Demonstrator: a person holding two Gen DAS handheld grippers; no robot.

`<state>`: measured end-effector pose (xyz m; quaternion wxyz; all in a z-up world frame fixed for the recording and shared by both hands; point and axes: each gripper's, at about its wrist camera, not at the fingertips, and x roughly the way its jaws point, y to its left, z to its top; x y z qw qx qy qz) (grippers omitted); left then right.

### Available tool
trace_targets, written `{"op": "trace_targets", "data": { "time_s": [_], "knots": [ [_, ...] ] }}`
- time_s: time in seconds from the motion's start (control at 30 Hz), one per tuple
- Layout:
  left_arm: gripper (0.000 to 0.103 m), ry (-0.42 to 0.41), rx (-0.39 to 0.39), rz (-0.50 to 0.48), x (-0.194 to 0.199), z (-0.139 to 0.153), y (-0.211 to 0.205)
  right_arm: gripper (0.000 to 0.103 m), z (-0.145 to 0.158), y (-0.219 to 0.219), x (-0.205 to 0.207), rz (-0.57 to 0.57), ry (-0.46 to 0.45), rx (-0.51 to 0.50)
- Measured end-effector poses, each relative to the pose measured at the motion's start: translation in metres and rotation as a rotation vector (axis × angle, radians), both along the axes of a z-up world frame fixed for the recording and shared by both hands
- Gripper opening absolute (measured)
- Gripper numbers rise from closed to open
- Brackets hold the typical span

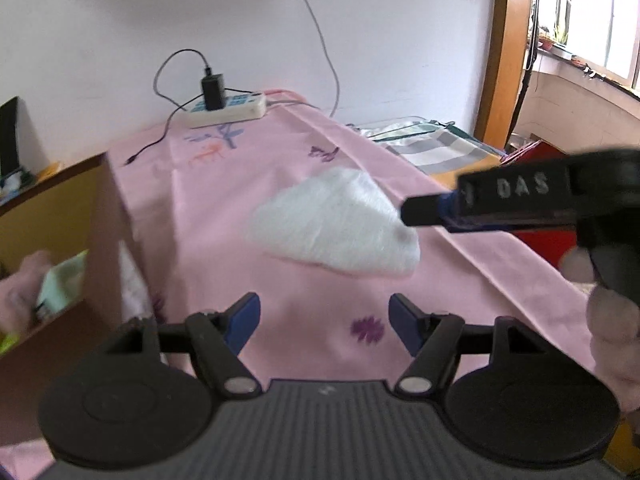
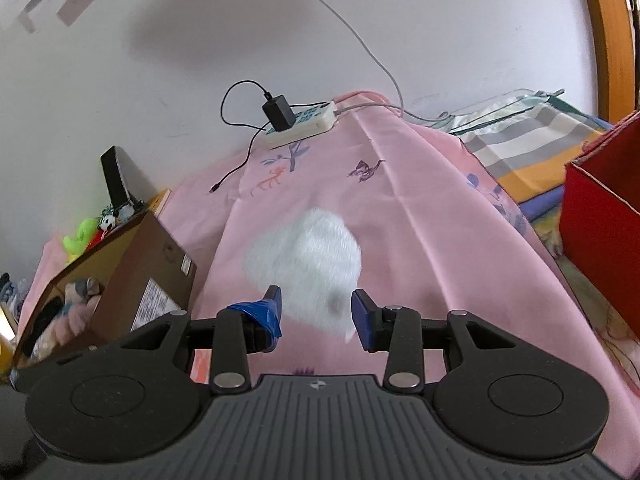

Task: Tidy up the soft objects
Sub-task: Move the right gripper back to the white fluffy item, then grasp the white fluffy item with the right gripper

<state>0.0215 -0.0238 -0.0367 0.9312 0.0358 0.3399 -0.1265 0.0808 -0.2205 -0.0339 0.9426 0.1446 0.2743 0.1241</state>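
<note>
On the pink cloth (image 2: 420,216) of the table lies a white fluffy toy (image 2: 308,264), near a cardboard box (image 2: 132,276) already holding soft things. Judging by this, the pick-up step is in hand: the right claw (image 2: 316,314) stands released around the toy's near end, needing only to clench. The left claw (image 1: 324,326) hovers released, empty.
</note>
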Motion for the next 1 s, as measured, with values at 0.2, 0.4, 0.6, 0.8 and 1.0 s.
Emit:
{"op": "trace_targets", "data": {
  "time_s": [0.2,0.4,0.6,0.8,1.0],
  "knots": [
    [0.071,0.019,-0.017,0.009,0.035,-0.007,-0.009,0.022,0.003,-0.007,0.042,0.006,0.018,0.024],
    [0.072,0.061,-0.059,-0.011,0.06,-0.019,-0.013,0.022,-0.01,-0.019,0.082,0.007,0.098,0.137],
    [0.075,0.092,-0.074,-0.03,0.071,-0.027,-0.015,0.022,-0.028,-0.008,0.089,0.075,0.18,0.135],
    [0.075,0.074,-0.069,-0.056,0.065,-0.027,-0.016,0.023,-0.025,-0.002,0.07,0.134,0.178,0.128],
    [0.067,0.036,-0.061,-0.114,0.045,-0.02,-0.016,0.021,-0.021,0.008,0.041,0.191,0.162,0.108]
  ]
}}
